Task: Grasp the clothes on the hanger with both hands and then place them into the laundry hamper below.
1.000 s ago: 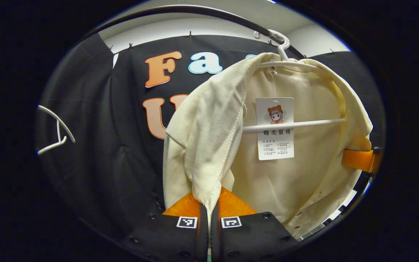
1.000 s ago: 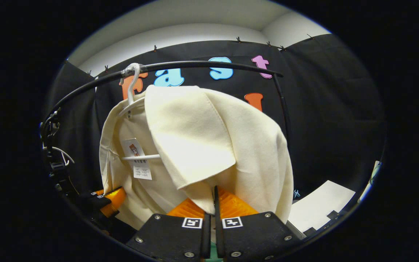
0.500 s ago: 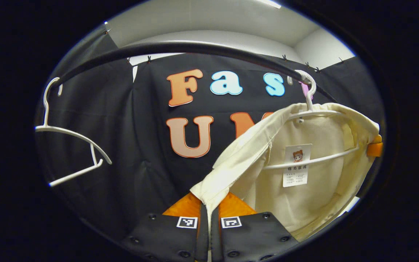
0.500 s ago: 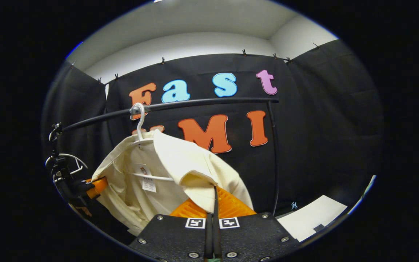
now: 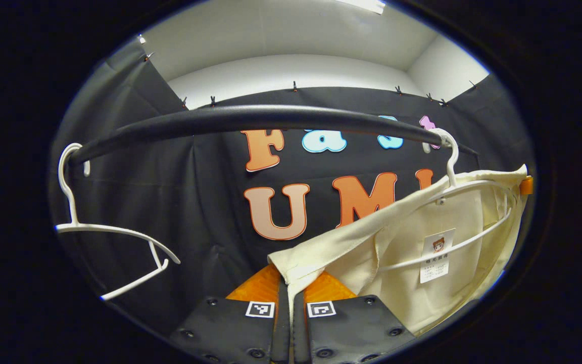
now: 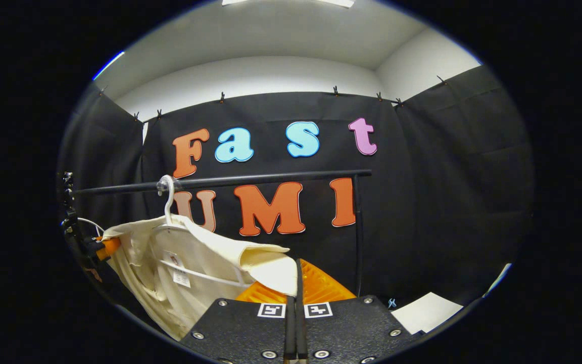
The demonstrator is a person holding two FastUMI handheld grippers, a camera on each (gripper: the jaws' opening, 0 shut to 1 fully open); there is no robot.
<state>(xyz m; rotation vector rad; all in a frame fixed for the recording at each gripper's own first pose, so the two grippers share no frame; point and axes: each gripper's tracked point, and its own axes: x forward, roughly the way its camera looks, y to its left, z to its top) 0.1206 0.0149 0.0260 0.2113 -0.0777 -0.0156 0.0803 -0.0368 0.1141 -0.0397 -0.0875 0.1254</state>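
Left gripper [image 5: 287, 288] fingers closed, pinching cream cotton shirt [image 5: 422, 227] edge below black metal rail [image 5: 250, 119]; right gripper [image 6: 296, 283] likewise clamped on shirt.

Black screw-studded gripper bodies with square coded markers behind ridged fingers [image 5: 321, 288]

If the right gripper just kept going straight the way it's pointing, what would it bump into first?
The right gripper is already shut on the cream shirt, so that fabric comes first. Beyond it, probably the black clothes rail or the booth's black cloth wall; depth is unclear.
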